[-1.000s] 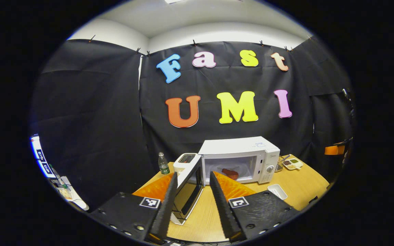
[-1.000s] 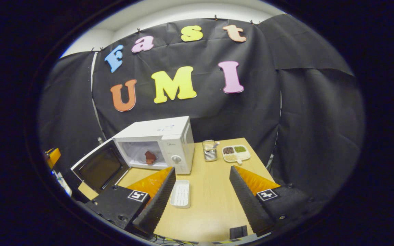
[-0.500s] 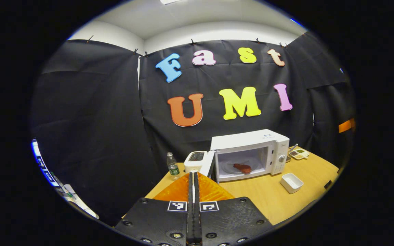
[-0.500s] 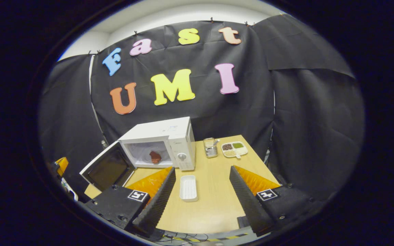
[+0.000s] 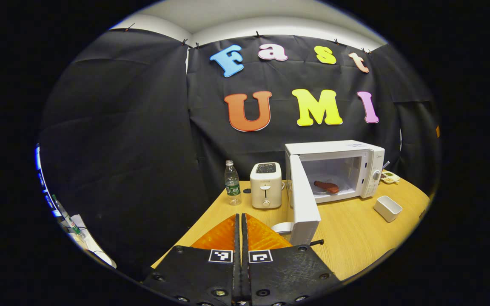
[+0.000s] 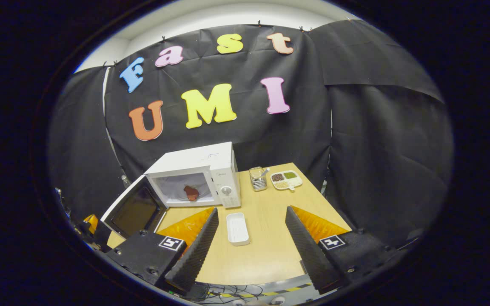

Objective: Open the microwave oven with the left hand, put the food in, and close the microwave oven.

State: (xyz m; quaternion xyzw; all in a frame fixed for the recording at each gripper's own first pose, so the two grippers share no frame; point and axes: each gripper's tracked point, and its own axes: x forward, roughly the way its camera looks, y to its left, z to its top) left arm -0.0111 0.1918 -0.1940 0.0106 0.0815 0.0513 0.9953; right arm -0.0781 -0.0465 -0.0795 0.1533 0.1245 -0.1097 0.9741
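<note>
boxy white microwave [image 5: 338,168] right of centre, door [image 5: 303,199] ajar, reddish food [image 5: 326,186] inside; left gripper [image 5: 240,221] pressed together, right gripper [image 6: 249,214] spread apart

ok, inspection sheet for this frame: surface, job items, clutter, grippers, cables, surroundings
Surface: wooden table, mostly bare in front.
Job's things: microwave oven with door swung open; food inside on the turntable.
Clutter: white tray, toaster, water bottle, divided dish, metal holder.
Grippers: left gripper shut, holding nothing; right gripper open, above the table.
Cables: loose wires below the table's front edge.
Surroundings: black cloth wall.
</note>
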